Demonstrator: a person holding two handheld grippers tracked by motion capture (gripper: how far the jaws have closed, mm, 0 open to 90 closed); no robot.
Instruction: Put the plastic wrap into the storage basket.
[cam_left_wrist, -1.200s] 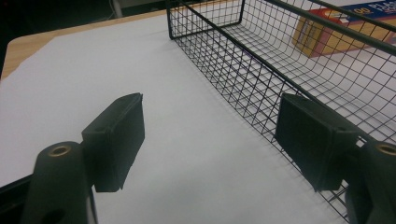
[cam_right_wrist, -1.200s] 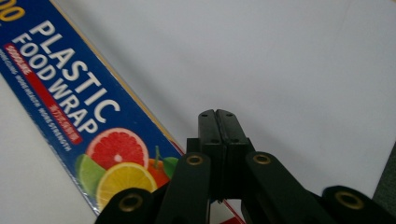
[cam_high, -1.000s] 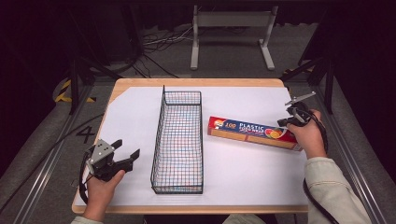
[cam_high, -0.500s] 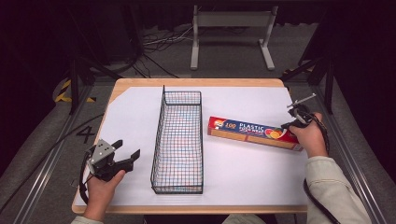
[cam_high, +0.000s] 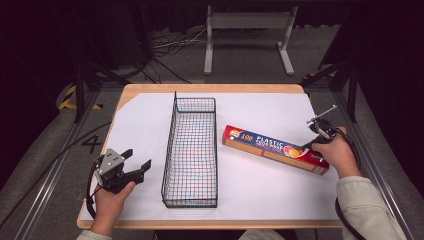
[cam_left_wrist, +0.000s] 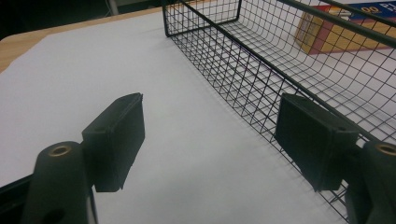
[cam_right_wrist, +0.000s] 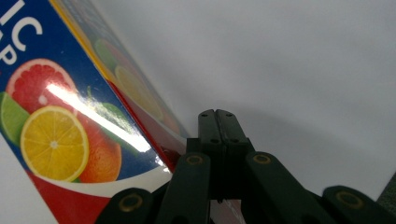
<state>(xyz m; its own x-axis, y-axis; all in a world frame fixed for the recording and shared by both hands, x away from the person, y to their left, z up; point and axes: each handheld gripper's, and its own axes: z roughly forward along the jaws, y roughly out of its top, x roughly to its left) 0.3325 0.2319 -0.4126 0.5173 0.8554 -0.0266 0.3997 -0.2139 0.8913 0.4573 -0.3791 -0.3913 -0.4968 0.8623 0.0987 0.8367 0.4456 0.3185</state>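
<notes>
A long red and blue plastic-wrap box (cam_high: 275, 148) lies flat on the white paper, right of a black wire basket (cam_high: 191, 150). My right gripper (cam_high: 311, 144) is at the box's right end, held in a hand. In the right gripper view its jaws (cam_right_wrist: 216, 114) are shut together with nothing seen between them, right beside the box's (cam_right_wrist: 56, 116) long edge and low over the paper. My left gripper (cam_high: 137, 159) rests at the table's left front, open and empty. In the left gripper view (cam_left_wrist: 210, 126) it points along the basket's left wall (cam_left_wrist: 261, 79), with the box (cam_left_wrist: 327, 28) beyond the mesh.
White paper (cam_high: 260, 200) covers the wooden table (cam_high: 210, 89). The basket holds nothing. A grey metal stand (cam_high: 248, 30) and cables sit on the dark floor behind the table. Bare paper lies left of the basket and in front of the box.
The right hand has sunk slightly at the box's right end. The left hand, the box and the basket have not moved.
</notes>
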